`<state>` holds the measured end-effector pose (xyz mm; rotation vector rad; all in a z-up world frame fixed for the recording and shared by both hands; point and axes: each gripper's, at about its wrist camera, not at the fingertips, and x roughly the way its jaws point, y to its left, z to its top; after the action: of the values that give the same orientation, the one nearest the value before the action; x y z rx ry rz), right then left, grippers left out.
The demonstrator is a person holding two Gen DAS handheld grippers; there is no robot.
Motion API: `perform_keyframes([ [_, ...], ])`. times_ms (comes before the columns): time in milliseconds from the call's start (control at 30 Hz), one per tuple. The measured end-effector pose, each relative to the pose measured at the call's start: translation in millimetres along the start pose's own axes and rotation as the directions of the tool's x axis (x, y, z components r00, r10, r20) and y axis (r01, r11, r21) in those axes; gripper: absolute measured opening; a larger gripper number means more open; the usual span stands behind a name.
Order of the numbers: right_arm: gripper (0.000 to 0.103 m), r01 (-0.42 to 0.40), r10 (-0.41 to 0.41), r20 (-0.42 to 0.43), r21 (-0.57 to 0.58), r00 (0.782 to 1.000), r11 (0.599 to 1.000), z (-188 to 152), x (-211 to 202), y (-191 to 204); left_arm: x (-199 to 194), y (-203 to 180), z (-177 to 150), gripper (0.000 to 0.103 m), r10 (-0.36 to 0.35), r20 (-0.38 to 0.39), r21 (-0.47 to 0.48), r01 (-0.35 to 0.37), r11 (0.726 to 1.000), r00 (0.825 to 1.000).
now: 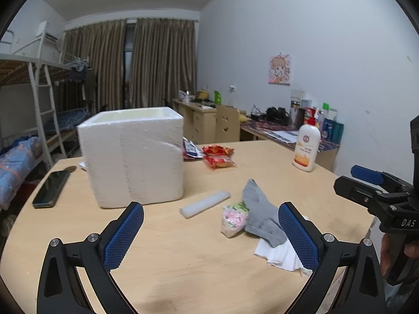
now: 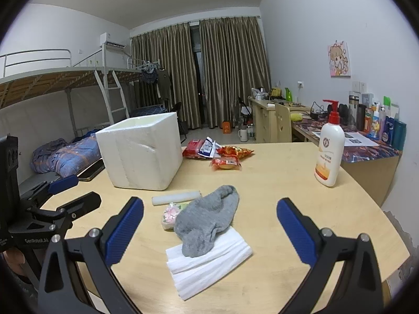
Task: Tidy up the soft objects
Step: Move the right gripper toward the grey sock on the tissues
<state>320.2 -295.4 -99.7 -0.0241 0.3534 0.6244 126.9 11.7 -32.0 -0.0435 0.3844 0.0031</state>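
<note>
A grey sock (image 2: 207, 219) lies crumpled on a folded white tissue sheet (image 2: 209, 259), in the near middle of the round wooden table (image 2: 275, 183). Touching the sock's left side is a small bag of pink and green sweets (image 2: 169, 214), and a white foam stick (image 2: 176, 197) lies just behind it. Farther back left stands an open white foam box (image 2: 141, 151). My right gripper (image 2: 210, 202) is open above the sock, holding nothing. My left gripper (image 1: 210, 209) is also open and empty; the sock (image 1: 259, 214) sits by its right finger.
A pump lotion bottle (image 2: 329, 151) stands at the table's right. Red snack packets (image 2: 225, 157) lie behind the box, and a dark phone (image 1: 51, 188) lies left of it near the edge. A bunk bed and desks stand beyond the table.
</note>
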Motion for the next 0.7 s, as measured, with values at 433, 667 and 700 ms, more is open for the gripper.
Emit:
perform_keyframes([
  [433, 0.103, -0.009, 0.011, -0.067, 0.035, 0.998, 0.999, -4.2, 29.1, -19.2, 48.1, -4.6, -2.3, 0.103, -0.067, -0.118, 0.01, 0.069, 0.998, 0.991],
  [667, 0.103, -0.025, 0.033, -0.141, 0.058, 0.99, 0.998, -5.9, 56.3, -28.0, 73.4, 6.4, -1.1, 0.103, -0.06, -0.163, -0.011, 0.059, 0.998, 0.985],
  [700, 0.103, -0.03, 0.038, -0.149, 0.061, 0.988, 0.998, -6.0, 59.3, -28.9, 74.8, 9.3, -0.2, 0.103, -0.063, -0.161, -0.023, 0.06, 0.998, 0.985],
])
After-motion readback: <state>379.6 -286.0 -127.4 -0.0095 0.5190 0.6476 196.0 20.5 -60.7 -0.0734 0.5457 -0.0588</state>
